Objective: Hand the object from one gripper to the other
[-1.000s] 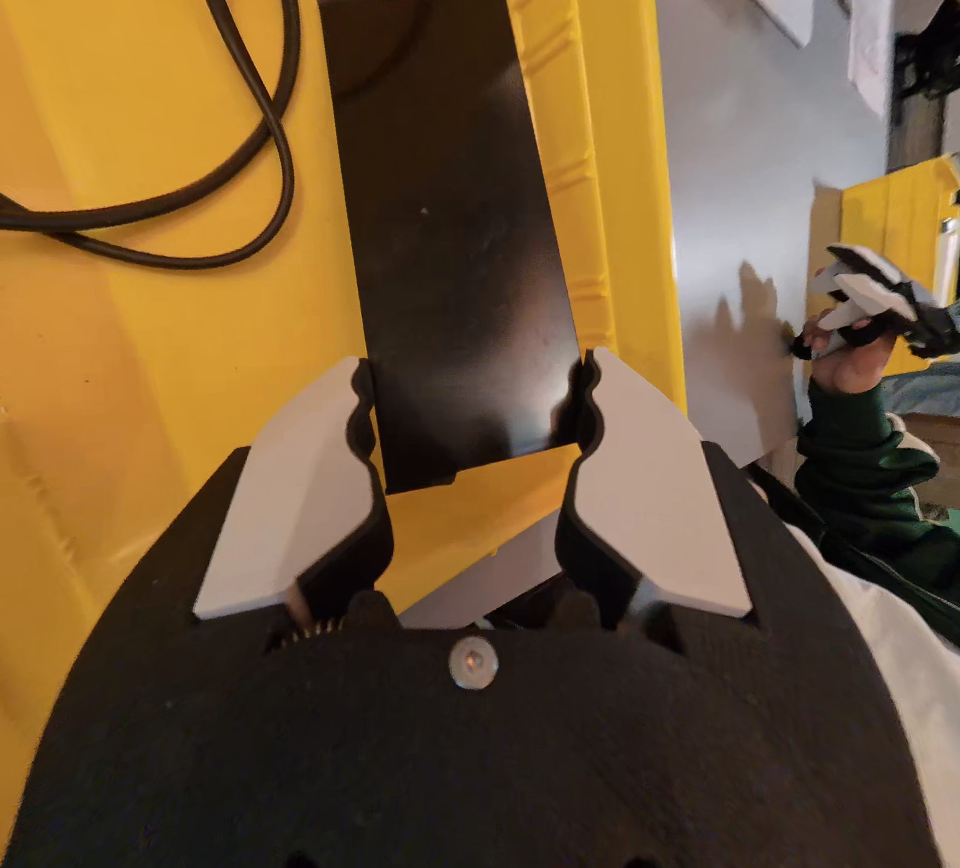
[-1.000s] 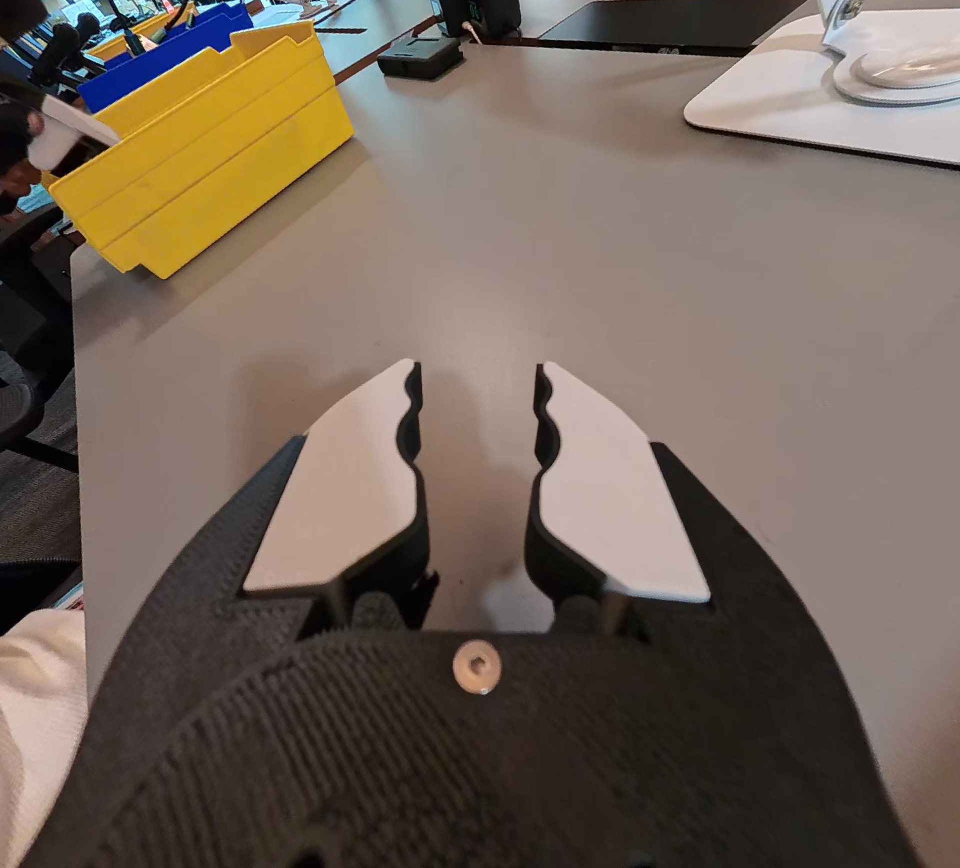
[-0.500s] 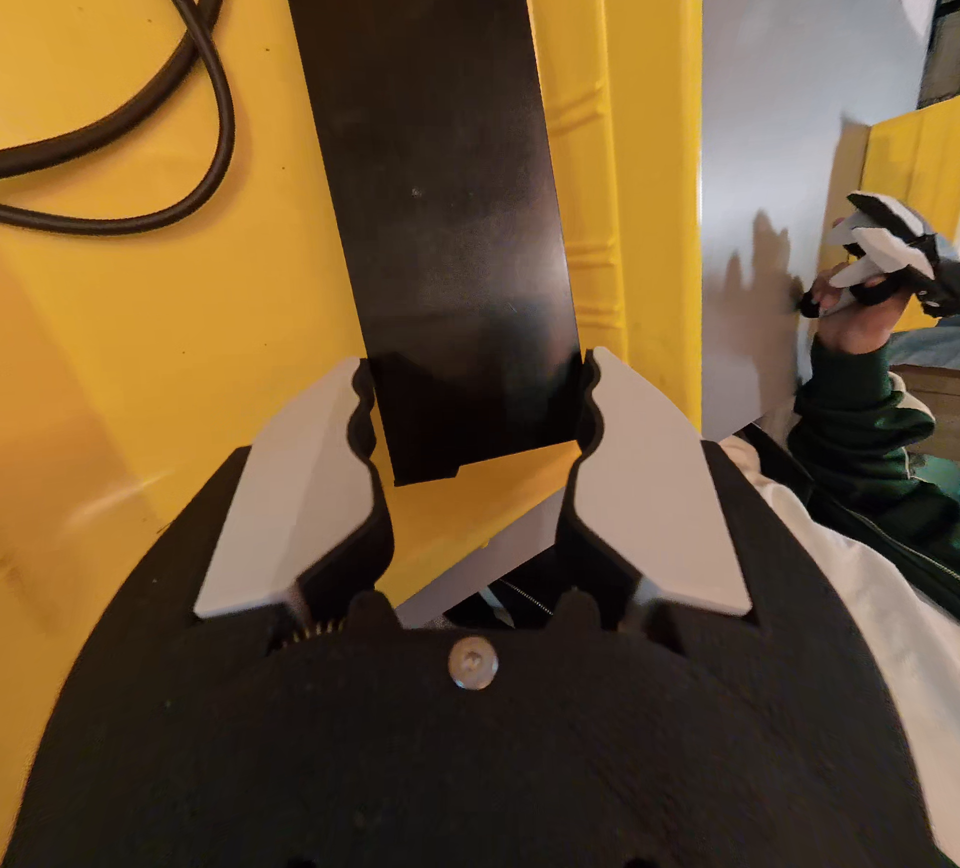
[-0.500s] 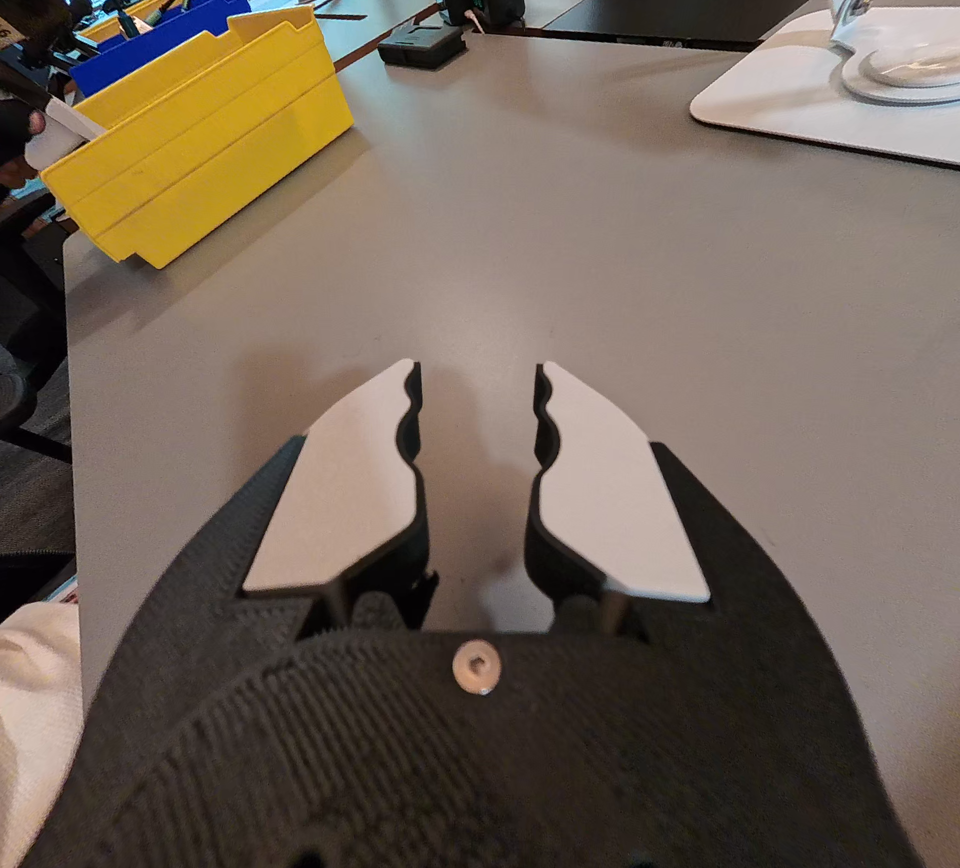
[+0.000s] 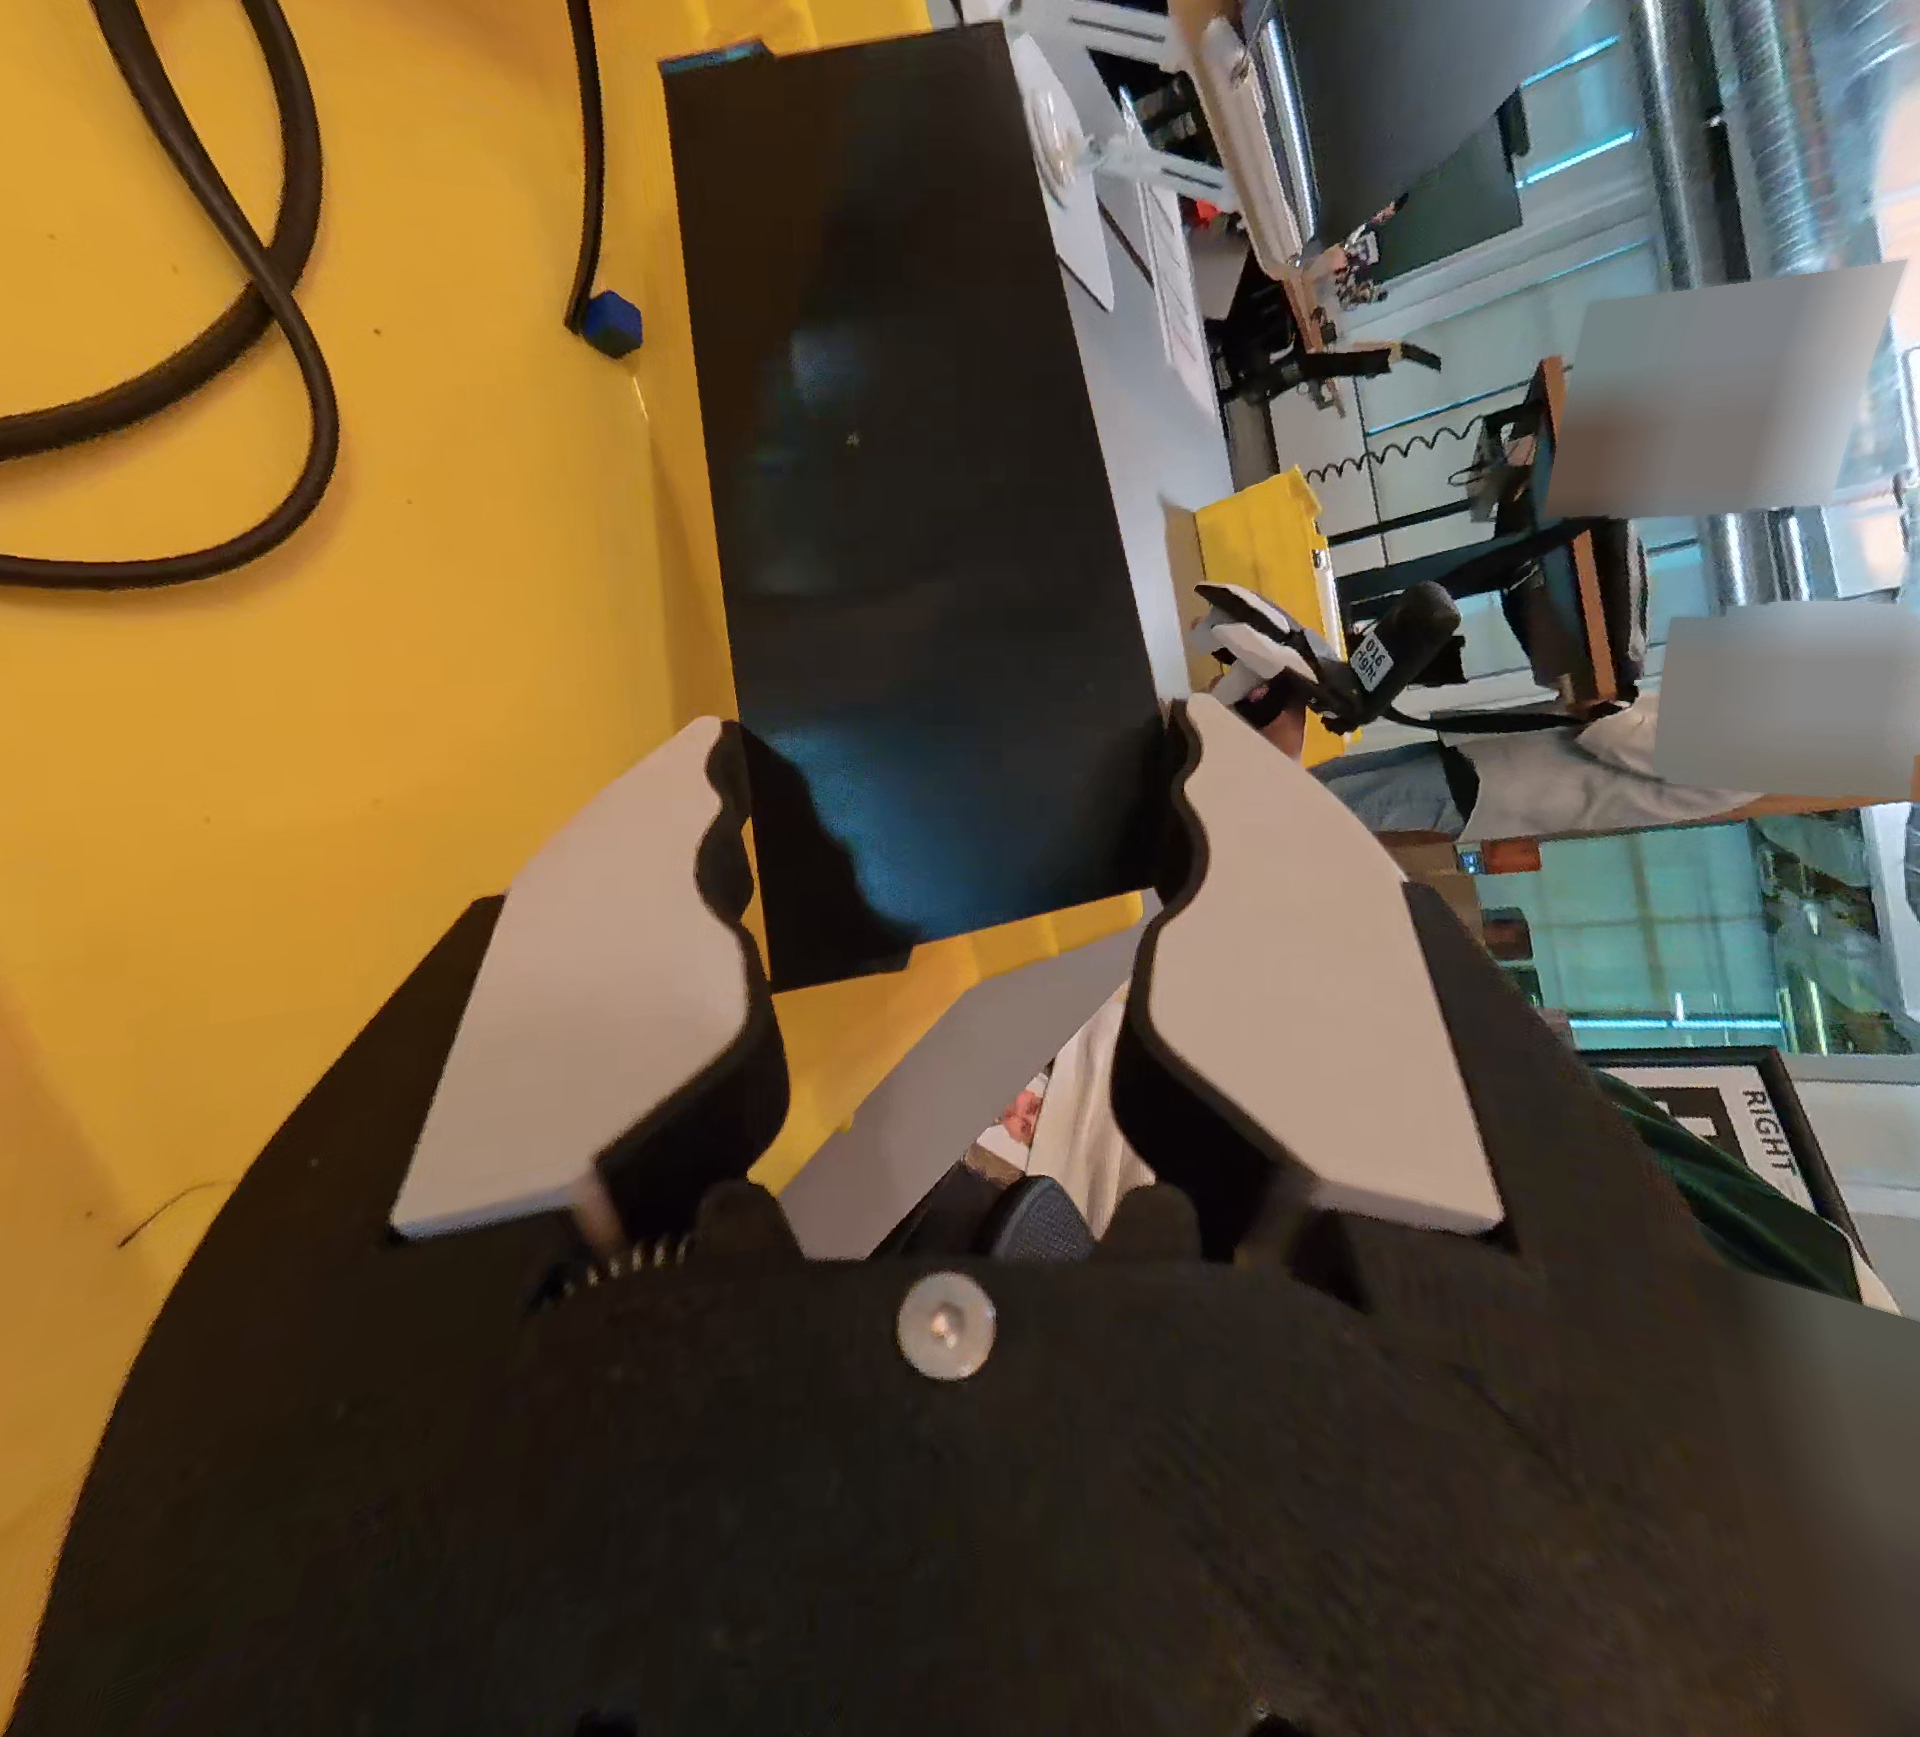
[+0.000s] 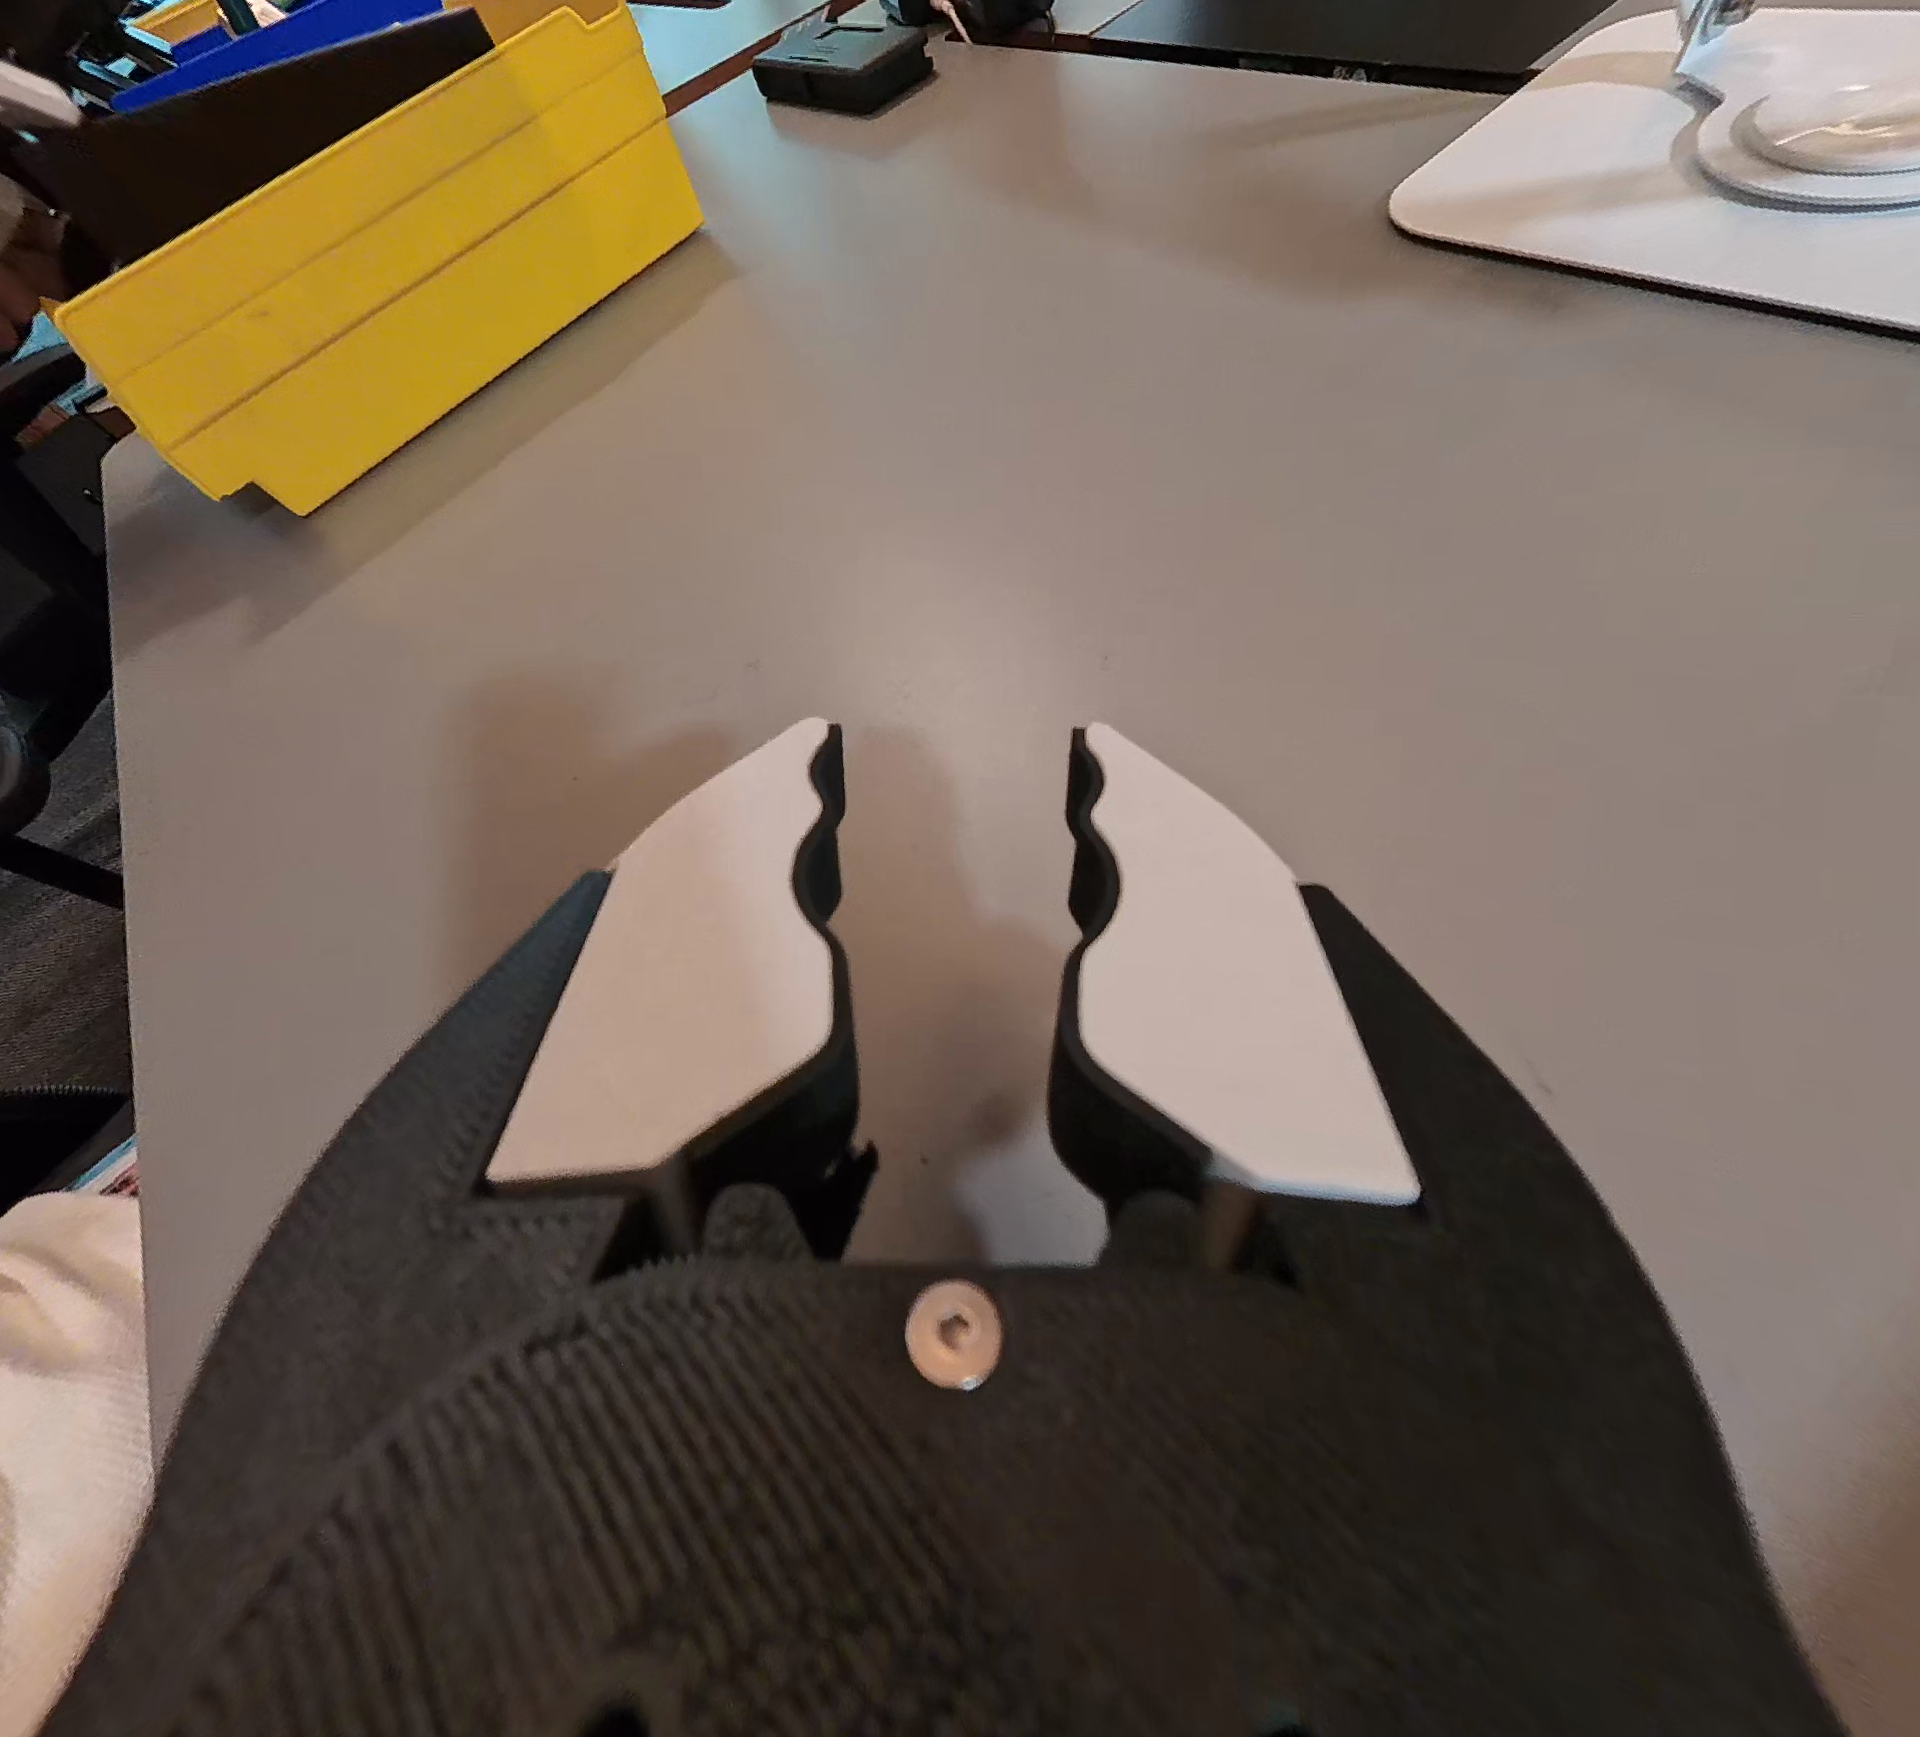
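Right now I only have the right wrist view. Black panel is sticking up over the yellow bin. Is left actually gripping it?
Observer: Yes. The left gripper is shut on the black panel, its fingers pinching the two long edges near one end.
Operator: Anything else in that bin?
Observer: A loose black cable with a blue plug lies on the floor of the yellow bin, beside the panel.
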`<state>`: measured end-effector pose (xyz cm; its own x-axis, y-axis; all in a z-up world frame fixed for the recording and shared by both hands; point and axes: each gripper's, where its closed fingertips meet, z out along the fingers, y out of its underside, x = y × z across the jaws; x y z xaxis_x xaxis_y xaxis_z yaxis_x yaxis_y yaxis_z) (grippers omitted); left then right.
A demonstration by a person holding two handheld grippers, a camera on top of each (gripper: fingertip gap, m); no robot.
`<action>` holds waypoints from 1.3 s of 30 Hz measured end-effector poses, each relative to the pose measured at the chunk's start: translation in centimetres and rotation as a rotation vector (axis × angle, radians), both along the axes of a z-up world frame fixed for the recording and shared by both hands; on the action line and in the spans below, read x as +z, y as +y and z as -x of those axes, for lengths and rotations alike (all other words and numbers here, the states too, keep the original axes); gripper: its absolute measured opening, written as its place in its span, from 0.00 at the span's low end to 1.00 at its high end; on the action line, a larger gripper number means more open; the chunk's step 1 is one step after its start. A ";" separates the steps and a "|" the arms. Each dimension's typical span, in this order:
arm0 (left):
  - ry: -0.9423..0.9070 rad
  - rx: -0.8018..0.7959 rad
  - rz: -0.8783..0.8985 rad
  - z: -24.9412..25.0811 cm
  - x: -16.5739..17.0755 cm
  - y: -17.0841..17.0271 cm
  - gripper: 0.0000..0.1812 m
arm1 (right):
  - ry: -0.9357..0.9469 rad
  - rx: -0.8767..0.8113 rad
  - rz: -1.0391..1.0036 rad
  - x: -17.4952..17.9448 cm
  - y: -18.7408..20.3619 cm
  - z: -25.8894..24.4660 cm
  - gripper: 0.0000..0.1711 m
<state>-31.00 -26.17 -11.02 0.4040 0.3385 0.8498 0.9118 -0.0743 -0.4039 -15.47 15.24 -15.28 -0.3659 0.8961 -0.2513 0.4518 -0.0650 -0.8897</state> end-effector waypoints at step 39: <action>0.076 0.008 0.030 0.2 1.6 -1.2 0.43 | 0.639 1.026 -1.247 6.2 -40.4 19.2 0.06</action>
<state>-31.25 -27.40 -9.42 0.4644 0.3667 0.8061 0.8791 -0.0806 -0.4698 -34.65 -25.20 -9.09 -0.6212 -0.2179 0.7528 -0.5477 0.8077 -0.2181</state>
